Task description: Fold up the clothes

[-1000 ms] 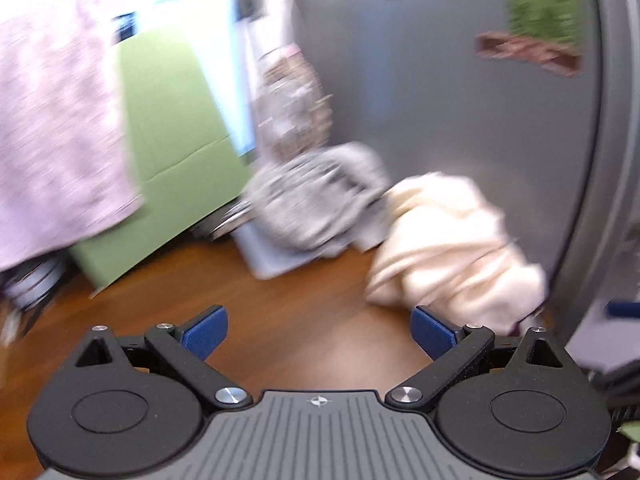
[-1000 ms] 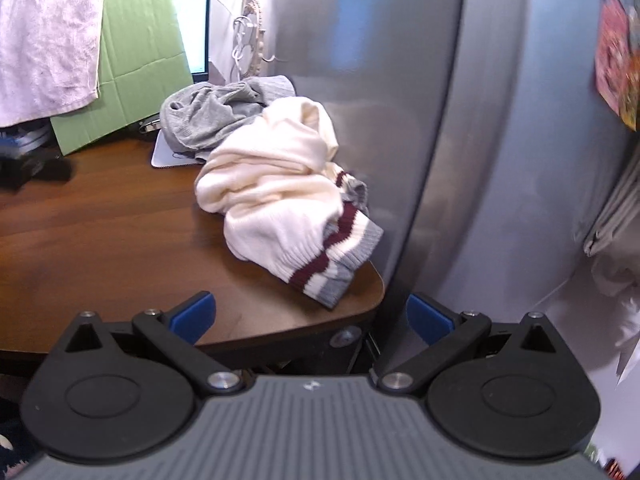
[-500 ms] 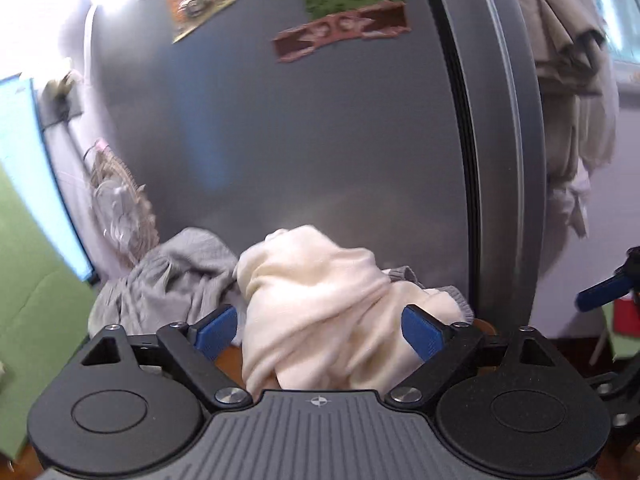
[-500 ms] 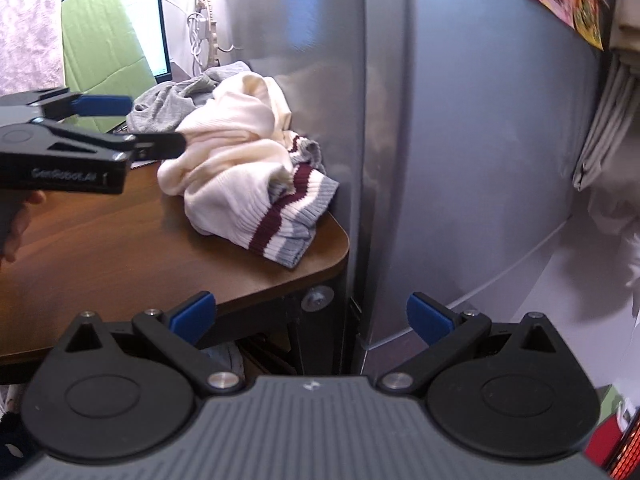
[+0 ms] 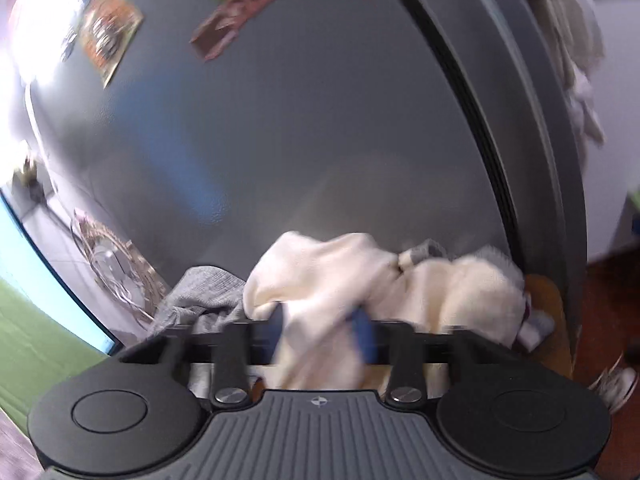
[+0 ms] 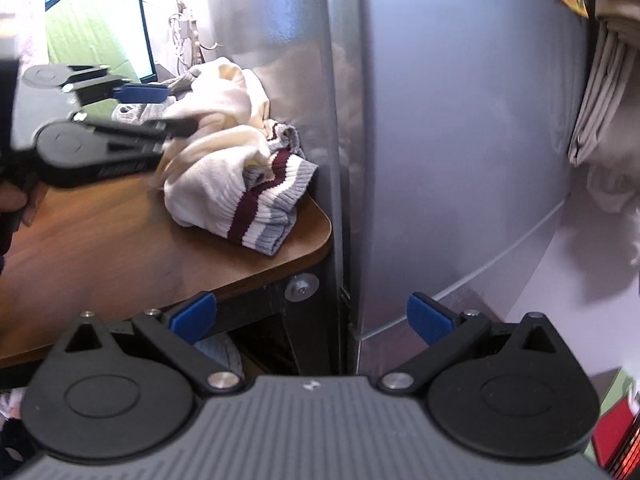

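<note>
Pinching a fold of the cream sweater (image 5: 320, 280) between the blue pads (image 5: 362, 330) of the left gripper (image 5: 320, 328), jaws just closed down to a narrow gap with the knit bunched between them. Seen from the right wrist, same left gripper (image 6: 176, 128) reaching in over the wooden table (image 6: 120, 240), fingers tipped one above the other, buried in the top of the crumpled sweater (image 6: 216, 184). Heaped at the table's far corner against the steel fridge (image 6: 440, 120), striped cuff (image 6: 272, 188) facing outward, grey garment (image 5: 200, 300) just behind. Hanging below the table edge, right gripper (image 6: 312, 318) spread wide, nothing between its pads. Compared with a second ago: left jaws then fully apart and well short of the pile, now clamped on cloth; right gripper barely shifted.
</note>
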Motion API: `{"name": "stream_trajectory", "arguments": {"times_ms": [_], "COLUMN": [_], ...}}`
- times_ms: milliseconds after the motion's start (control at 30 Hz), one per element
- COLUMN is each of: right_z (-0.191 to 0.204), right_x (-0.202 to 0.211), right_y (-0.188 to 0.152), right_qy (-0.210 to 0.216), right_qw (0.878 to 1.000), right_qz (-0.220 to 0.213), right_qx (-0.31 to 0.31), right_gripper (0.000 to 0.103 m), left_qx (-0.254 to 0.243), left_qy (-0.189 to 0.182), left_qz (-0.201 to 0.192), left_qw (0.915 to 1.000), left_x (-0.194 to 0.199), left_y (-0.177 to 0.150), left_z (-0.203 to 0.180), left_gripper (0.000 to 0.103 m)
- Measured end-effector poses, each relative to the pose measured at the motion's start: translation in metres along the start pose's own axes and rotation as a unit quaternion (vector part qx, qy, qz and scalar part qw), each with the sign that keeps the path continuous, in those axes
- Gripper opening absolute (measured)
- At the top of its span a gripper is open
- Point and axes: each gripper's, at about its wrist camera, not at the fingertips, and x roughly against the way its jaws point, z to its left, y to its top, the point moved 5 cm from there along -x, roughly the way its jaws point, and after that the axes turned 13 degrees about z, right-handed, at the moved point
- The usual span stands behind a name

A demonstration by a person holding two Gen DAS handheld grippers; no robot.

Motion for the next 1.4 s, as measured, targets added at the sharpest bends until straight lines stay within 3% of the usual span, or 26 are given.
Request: {"name": "stream_trajectory", "arguments": {"times_ms": [100, 233, 333, 533, 600, 800, 1000, 1300, 1367, 1400], "right_z": [0.008, 0.012, 0.014, 0.027, 0.033, 0.057, 0.087, 0.145, 0.158, 0.165], "right_x": [0.007, 0.013, 0.017, 0.028, 0.031, 0.033, 0.028, -0.011, -0.02, -0.024], "right_y": [-0.001, 0.0, 0.003, 0.012, 0.014, 0.021, 0.036, 0.071, 0.076, 0.078], "right_qy": [-0.01, -0.012, -0.013, -0.003, 0.002, 0.041, 0.11, 0.116, 0.12, 0.12], "right_qw": [0.999, 0.999, 0.999, 0.997, 0.996, 0.992, 0.979, 0.955, 0.946, 0.942], "right_qz": [-0.016, -0.023, -0.029, -0.049, -0.052, -0.07, -0.085, -0.087, -0.093, -0.094], "right_qx": [0.026, 0.035, 0.037, 0.059, 0.067, 0.099, 0.148, 0.26, 0.286, 0.3], "right_gripper": [0.103, 0.103, 0.103, 0.103, 0.103, 0.103, 0.103, 0.092, 0.091, 0.084], "left_qx": [0.095, 0.233, 0.28, 0.324, 0.327, 0.361, 0.422, 0.442, 0.448, 0.449], "left_qy": [-0.005, -0.028, -0.03, -0.026, -0.004, 0.053, 0.051, -0.007, -0.016, -0.02], "left_qz": [-0.012, -0.021, -0.037, -0.071, -0.072, -0.01, 0.022, 0.042, 0.046, 0.047], "left_qw": [0.9954, 0.9718, 0.9587, 0.9432, 0.9421, 0.9312, 0.905, 0.896, 0.8927, 0.8918], "left_x": [0.006, 0.017, 0.038, 0.095, 0.113, 0.127, 0.134, 0.137, 0.138, 0.139], "left_y": [-0.002, -0.016, -0.026, -0.048, -0.061, -0.13, -0.199, -0.224, -0.227, -0.227], "left_z": [0.032, 0.089, 0.119, 0.158, 0.168, 0.194, 0.207, 0.18, 0.175, 0.173], "left_gripper": [0.008, 0.004, 0.004, 0.003, 0.001, 0.001, 0.001, 0.005, 0.014, 0.018]}}
